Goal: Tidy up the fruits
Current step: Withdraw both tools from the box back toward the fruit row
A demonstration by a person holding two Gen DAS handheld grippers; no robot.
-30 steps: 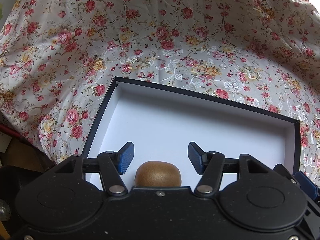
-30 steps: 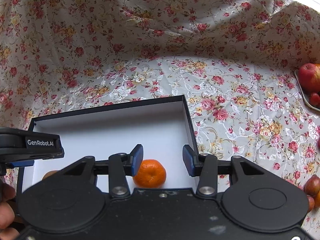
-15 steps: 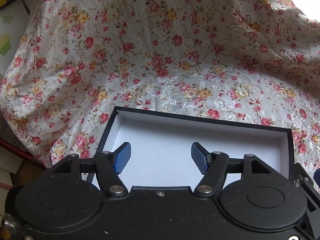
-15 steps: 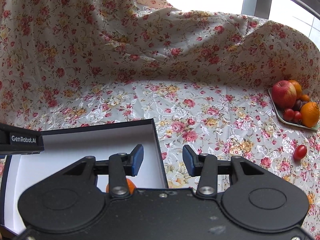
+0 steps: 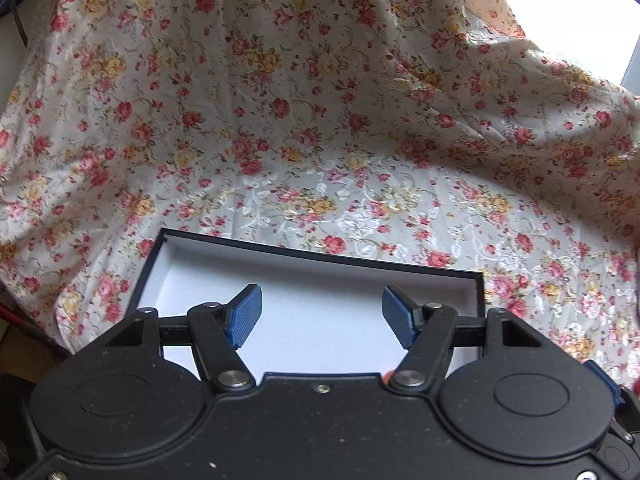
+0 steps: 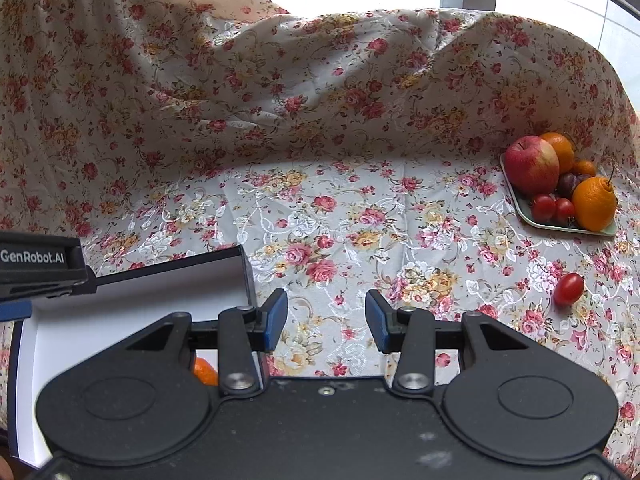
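A black box with a white inside point(image 5: 320, 264) lies on the flowered cloth; my left gripper point(image 5: 322, 316) hangs open above its floor, holding nothing. In the right wrist view the box point(image 6: 168, 280) is at lower left, and a sliver of an orange mandarin point(image 6: 205, 372) inside it peeks out beside my gripper body. My right gripper point(image 6: 326, 316) is open over the cloth, right of the box. A tray point(image 6: 560, 226) at the far right holds an apple point(image 6: 531, 165), oranges point(image 6: 594, 203), small tomatoes and a plum. One loose cherry tomato point(image 6: 569, 289) lies on the cloth in front of the tray.
The flowered cloth point(image 6: 360, 208) covers the table and rises as a draped backdrop behind. The left gripper's body point(image 6: 38, 264) juts in at the left edge of the right wrist view. Bright window light shows at the top right.
Both grippers have lifted and drawn back from the box, staying open. The kiwi has dropped out of the left view; the mandarin is nearly hidden. The right view has swung right toward the fruit tray.
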